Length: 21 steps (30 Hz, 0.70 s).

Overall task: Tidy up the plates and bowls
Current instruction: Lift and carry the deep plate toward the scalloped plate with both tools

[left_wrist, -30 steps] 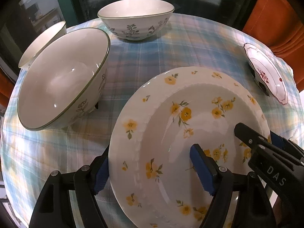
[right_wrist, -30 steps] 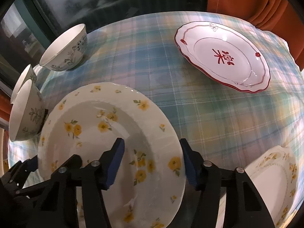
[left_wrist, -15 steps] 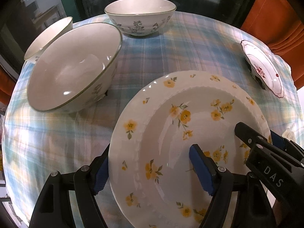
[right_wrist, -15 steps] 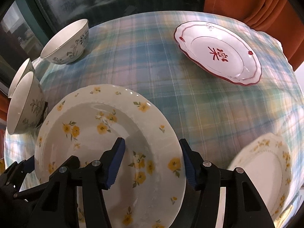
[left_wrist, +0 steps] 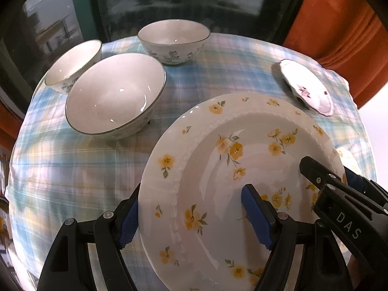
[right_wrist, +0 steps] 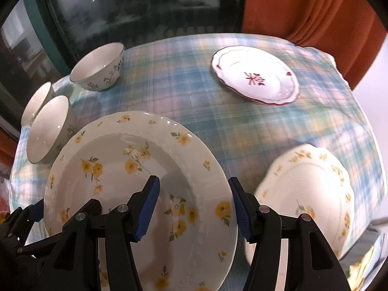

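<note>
Since the earlier frames I have lifted the yellow-flowered plate (left_wrist: 242,174) higher and carried it rightward: the bowls have shrunk away and the second flowered plate (right_wrist: 312,194) has come fully into the right wrist view. The plate hangs clear of the counter (left_wrist: 80,165), held on both sides. The left gripper (left_wrist: 191,215) pinches its left rim, one blue finger under the edge and one inside the well; the right gripper (right_wrist: 194,206) pinches the opposite rim the same way.

I judge this to be the carry step of stacking plates. The next move calls for centring over the second flowered plate, keeping level, and lowering gently before letting go.

The plate is glossy glazed ceramic, deep-welled with a beaded rim. The three bowls (left_wrist: 116,97) are smooth and white with dark-lined rims and leaf sprigs. A scalloped, red-trimmed plate (right_wrist: 254,75) sits far right on the soft plaid cloth.
</note>
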{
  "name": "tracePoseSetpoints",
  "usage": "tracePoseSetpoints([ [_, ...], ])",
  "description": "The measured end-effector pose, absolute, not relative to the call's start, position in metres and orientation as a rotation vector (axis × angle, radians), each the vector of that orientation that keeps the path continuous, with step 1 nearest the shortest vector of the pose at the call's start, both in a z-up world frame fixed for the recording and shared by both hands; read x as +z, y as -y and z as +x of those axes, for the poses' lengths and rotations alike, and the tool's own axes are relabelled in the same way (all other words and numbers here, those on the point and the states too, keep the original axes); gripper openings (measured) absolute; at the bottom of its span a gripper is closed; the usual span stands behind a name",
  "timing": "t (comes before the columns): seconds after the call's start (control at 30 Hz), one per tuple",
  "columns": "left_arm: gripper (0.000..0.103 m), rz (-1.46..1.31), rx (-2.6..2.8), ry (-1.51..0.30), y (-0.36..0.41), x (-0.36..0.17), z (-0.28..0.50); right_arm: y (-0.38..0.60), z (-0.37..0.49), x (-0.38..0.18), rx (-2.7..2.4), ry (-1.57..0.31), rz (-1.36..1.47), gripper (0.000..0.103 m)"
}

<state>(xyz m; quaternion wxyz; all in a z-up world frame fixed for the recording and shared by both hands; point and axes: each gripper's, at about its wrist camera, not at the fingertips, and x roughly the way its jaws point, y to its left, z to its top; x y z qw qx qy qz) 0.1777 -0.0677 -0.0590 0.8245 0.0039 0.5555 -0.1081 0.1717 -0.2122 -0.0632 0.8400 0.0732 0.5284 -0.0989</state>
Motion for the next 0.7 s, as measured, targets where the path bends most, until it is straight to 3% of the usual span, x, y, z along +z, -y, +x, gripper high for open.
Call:
tracePoseSetpoints([
  [0.7,0.078,-0.008,-0.151,-1.104,0.143,-0.033,0.131,0.285,0.123,-0.037,-0.143,-1.062,0.177,0.062],
])
